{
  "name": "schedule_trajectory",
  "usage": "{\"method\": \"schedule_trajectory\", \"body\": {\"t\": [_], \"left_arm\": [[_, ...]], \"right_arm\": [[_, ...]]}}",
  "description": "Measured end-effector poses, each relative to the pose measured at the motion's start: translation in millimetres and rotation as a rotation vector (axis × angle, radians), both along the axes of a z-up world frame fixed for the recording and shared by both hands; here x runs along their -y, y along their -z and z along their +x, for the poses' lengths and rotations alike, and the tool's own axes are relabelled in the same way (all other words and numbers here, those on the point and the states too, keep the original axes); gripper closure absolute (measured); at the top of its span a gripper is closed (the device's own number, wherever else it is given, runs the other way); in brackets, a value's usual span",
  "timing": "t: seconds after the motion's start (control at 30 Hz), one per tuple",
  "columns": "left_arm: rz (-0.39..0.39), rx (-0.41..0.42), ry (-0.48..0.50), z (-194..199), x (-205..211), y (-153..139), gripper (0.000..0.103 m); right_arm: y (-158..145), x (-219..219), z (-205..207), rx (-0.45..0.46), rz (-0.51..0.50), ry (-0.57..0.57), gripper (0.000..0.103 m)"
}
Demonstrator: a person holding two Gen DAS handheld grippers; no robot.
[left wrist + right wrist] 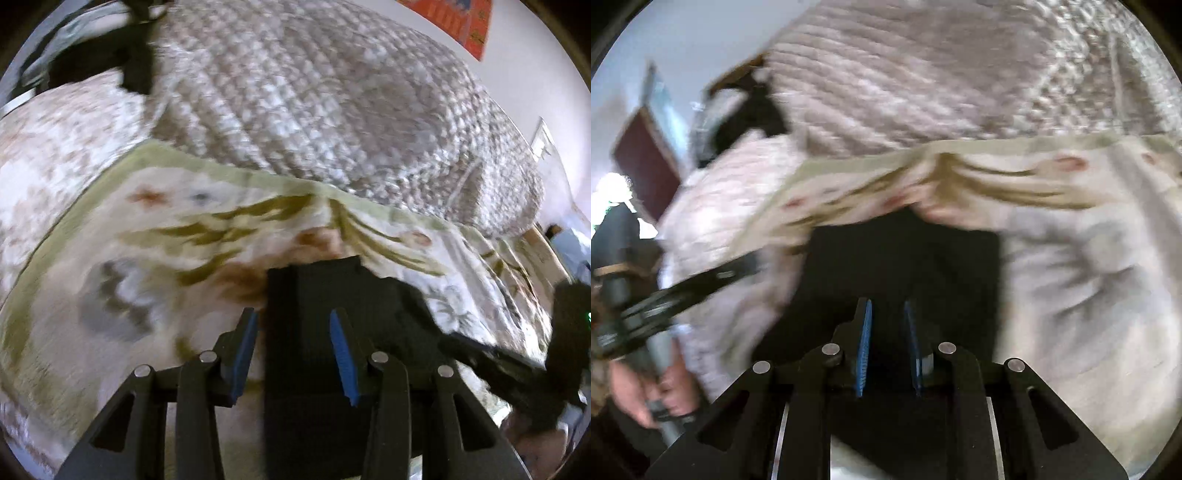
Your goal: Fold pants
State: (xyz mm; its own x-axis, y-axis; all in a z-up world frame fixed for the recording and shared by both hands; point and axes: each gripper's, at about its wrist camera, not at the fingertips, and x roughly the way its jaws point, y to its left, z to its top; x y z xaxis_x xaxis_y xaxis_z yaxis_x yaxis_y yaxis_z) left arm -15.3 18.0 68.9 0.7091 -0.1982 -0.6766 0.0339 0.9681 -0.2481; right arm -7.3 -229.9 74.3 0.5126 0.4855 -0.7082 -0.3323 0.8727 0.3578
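Left wrist view: folded black pants (314, 295) lying flat on a floral bedsheet (147, 258), forming a neat rectangular slab with a straight far edge and a faintly ribbed weave. Left gripper (293, 354) hovering over the near end of that slab, jaws released and standing well apart. Ridged blue pads (243, 354) on black fingers, with the left pad clear of the cloth's side edge and the right pad over the dark fabric. Sheet printed with olive leaves and rusty blossoms, bordered in pale green and rumpled near the pants. Beyond it, a grey-and-white quilted bedspread (314, 110), puffy and stitched in small squares. Much of it softened by blur.

Right wrist view: same pants (905, 258) filling the middle as a broad dark rectangle, the sheet's bunched edge just past them. Right gripper (888, 347) low over the fabric, blue pads drawn close with only a narrow slot between. Impossible to tell whether a fold is pinched there, black on black. At far left, a hand (635, 395) wrapped around a grey handle.
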Motion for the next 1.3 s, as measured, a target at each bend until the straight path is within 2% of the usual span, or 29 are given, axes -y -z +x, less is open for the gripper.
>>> {"method": "schedule_trajectory", "body": {"t": [0.13,0.27,0.33,0.37,0.67,0.8,0.93,1.1,1.2,1.3], "left_arm": [[0.031,-0.030,0.093,32.8,27.7,2.3,0.060],[0.100,-0.090,0.090,56.1,34.9,27.4,0.059],[0.088,-0.111,0.083,58.1,29.0,43.1,0.055],[0.082,-0.107,0.080,56.8,26.2,46.9,0.049],[0.116,-0.094,0.069,57.4,30.6,50.3,0.047],[0.101,-0.098,0.064,56.5,28.0,47.2,0.047],[0.131,-0.072,0.061,45.4,29.7,36.9,0.049],[0.144,-0.036,0.070,26.1,31.9,22.9,0.050],[0.151,-0.017,0.081,14.4,35.5,18.7,0.053],[0.163,-0.016,0.085,1.8,37.1,21.5,0.073]], "right_arm": [[5.2,7.8,33.6,-0.028,-0.044,0.012,0.084],[23.0,-0.8,62.0,-0.052,-0.059,0.004,0.084],[34.6,-4.3,69.9,-0.066,-0.077,0.009,0.084],[38.6,-4.0,72.0,-0.067,-0.078,0.014,0.086],[40.2,0.2,69.6,-0.052,-0.063,0.025,0.086],[39.8,3.0,70.7,-0.062,-0.028,0.029,0.085],[27.3,7.4,60.8,-0.047,-0.015,0.052,0.084],[8.9,6.3,34.2,-0.001,-0.013,0.011,0.084],[4.4,4.5,10.9,0.035,-0.035,-0.012,0.084],[7.8,2.0,-12.6,0.067,-0.076,-0.027,0.084]]}}
